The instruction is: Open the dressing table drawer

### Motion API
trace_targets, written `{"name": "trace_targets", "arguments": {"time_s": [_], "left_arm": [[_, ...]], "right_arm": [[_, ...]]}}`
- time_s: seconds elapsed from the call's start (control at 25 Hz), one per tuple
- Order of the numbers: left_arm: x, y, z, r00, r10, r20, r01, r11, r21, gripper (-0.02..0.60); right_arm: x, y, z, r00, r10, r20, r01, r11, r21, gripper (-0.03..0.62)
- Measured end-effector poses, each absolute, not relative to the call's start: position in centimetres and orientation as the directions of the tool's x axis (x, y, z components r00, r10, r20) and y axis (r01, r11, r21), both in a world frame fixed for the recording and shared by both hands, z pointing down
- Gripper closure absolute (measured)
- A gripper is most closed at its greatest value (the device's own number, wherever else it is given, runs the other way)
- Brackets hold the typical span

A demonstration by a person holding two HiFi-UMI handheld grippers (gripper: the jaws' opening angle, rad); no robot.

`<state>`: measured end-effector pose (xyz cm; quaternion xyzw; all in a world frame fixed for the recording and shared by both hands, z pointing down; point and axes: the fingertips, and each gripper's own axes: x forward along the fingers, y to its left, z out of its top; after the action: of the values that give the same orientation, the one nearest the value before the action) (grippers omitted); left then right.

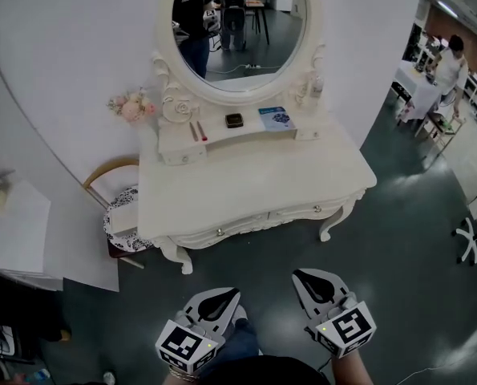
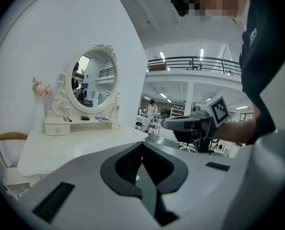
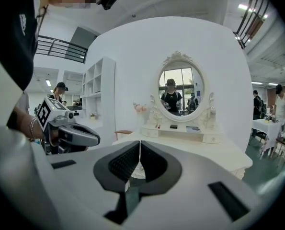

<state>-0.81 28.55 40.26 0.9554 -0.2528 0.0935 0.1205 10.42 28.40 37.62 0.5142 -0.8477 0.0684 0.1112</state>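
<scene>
The left tool [image 1: 222,297] hangs low in the head view, over the dark floor [image 1: 398,239] and well apart from the white bench [image 1: 246,184]. Its own view shows the jaws pressed together at the tips, with nothing between them [image 2: 142,147]. The right tool [image 1: 306,279] is beside it, slightly nearer the bench but also well short of it. Its jaws are likewise closed on each other and pinch nothing [image 3: 139,157]. Each tool shows in the other's view, held by a hand: the right tool [image 2: 190,123] and the left tool [image 3: 73,135]. Neither touches anything.

Both tools point toward the bench front. Under the curved front edge are two shallow drawers, both pushed in. The left drawer [image 1: 210,234] has a round knob [image 1: 220,232], and the right drawer [image 1: 306,212] has a knob [image 1: 317,209] too.

At the back of the bench a raised shelf [image 1: 222,135] stands below an oval mirror [image 1: 238,22]. On the shelf lie two thin red sticks [image 1: 196,131], a small dark box [image 1: 234,120] and a blue booklet [image 1: 276,118]. Pink flowers [image 1: 131,105] stand at the shelf's left end. A chair [image 1: 114,168] with a curved wooden back stands just beside the bench's left side.
</scene>
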Motion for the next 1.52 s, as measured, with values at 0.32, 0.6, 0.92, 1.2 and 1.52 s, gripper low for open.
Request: {"name": "trace_targets", "arguments": {"time_s": [0.32,0.6,0.92,1.2,1.52], "left_arm": [[-1.0,21.4,40.0,0.867,-0.440,0.234,-0.484,-0.855,0.186,0.569],[-1.1,17.6,40.5,0.860,-0.451,0.240,-0.499,-0.842,0.204,0.569],[0.3,14.1,41.6,0.828,-0.499,0.255,-0.553,-0.802,0.227,0.569],[1.5,10.0,41.7,0.755,-0.605,0.254,-0.655,-0.717,0.238,0.569],[3.1,6.0,41.7,0.670,-0.704,0.234,-0.742,-0.630,0.231,0.569]], "right_arm": [[10.2,22.3,37.5,-0.414,-0.868,0.275,-0.904,0.428,-0.008,0.574],[9.3,19.4,37.5,-0.450,-0.849,0.276,-0.885,0.465,-0.012,0.574],[10.5,15.0,38.3,-0.516,-0.806,0.291,-0.847,0.531,-0.029,0.574],[11.7,10.1,38.0,-0.629,-0.721,0.291,-0.761,0.647,-0.042,0.574],[13.6,5.5,38.4,-0.712,-0.638,0.294,-0.678,0.733,-0.052,0.574]]}}
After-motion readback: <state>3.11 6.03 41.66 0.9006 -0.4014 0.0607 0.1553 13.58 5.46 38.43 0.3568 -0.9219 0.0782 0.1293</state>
